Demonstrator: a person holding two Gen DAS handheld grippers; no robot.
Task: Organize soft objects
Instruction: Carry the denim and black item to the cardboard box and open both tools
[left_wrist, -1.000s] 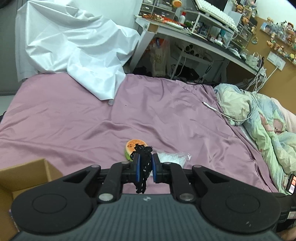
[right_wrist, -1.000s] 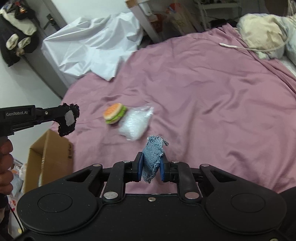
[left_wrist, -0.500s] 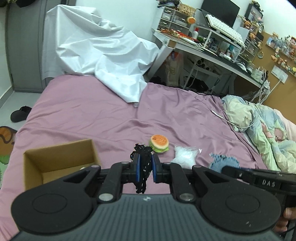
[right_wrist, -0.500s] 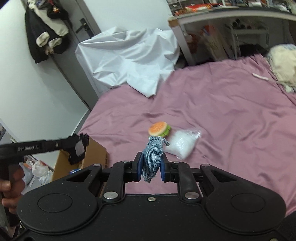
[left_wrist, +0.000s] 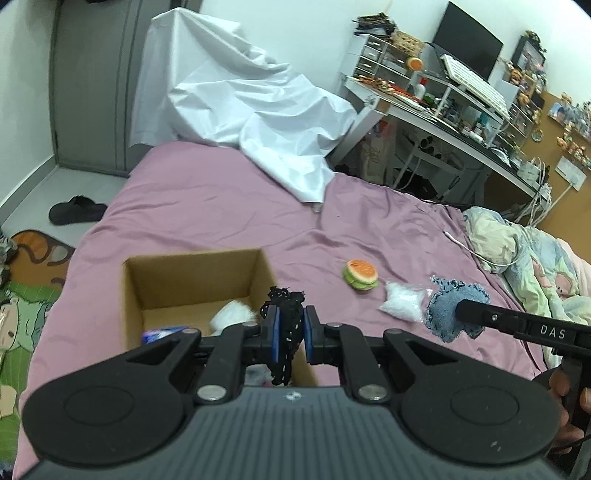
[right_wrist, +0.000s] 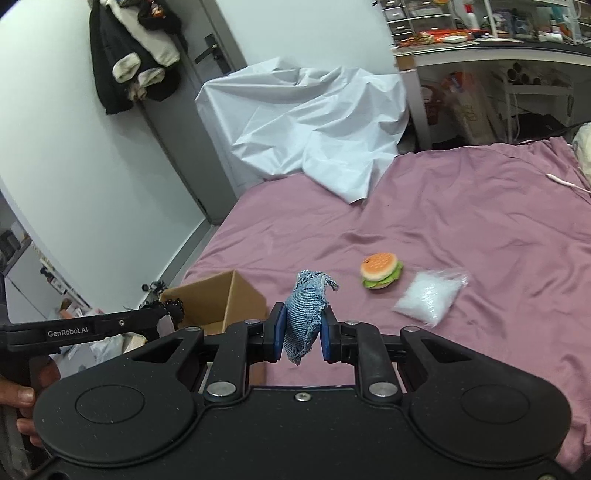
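Note:
My left gripper (left_wrist: 289, 334) is shut on a black lace piece (left_wrist: 284, 314) and holds it above the near right side of an open cardboard box (left_wrist: 192, 273). The box holds a white fluffy item (left_wrist: 232, 314) and a blue item (left_wrist: 162, 334). My right gripper (right_wrist: 301, 332) is shut on a blue denim piece (right_wrist: 306, 314), which also shows in the left wrist view (left_wrist: 448, 312). A plush burger (left_wrist: 360, 275) (right_wrist: 382, 271) and a clear bag of white stuffing (left_wrist: 402, 301) (right_wrist: 430, 295) lie on the pink bedsheet (left_wrist: 221, 206).
A white sheet (left_wrist: 255, 110) drapes over the bed's far end. A crumpled quilt (left_wrist: 535, 258) and a white cable (left_wrist: 469, 247) lie at the right. A cluttered desk (left_wrist: 443, 110) stands behind. A slipper (left_wrist: 75, 214) and a mat (left_wrist: 26, 295) are on the floor at left.
Both grippers have swung left toward the cardboard box with their pieces in them. The box now sits under my left gripper. The burger and bag have not moved.

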